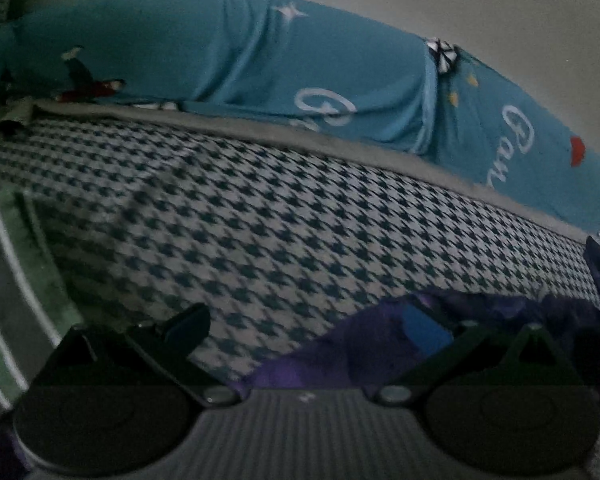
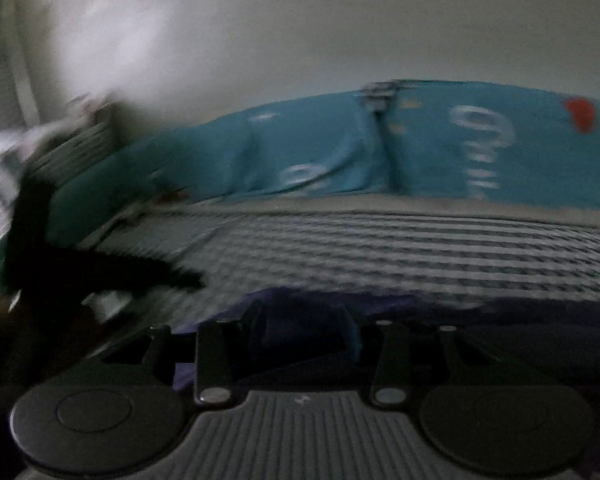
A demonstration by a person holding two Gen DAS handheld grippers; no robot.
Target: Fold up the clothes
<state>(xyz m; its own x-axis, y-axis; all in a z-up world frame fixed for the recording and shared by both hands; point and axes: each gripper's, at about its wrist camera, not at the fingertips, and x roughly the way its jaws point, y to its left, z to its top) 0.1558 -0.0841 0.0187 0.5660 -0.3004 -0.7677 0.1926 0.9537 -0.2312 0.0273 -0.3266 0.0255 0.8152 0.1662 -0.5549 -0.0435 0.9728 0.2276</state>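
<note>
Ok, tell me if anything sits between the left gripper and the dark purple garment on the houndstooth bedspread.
Nothing visible does. The left gripper stands open, with the dark purple garment already lying around one finger on the houndstooth bedspread.

You can see white cursive lettering printed on the teal cloth [image 1: 228, 60] behind the bed. In the left wrist view one word at its right end begins with what looks like "Gau", its tail cut by the picture's edge. A second copy nearer the middle shows only a looped capital, the rest hidden. In the right wrist view the same lettering is too blurred to read.
</note>
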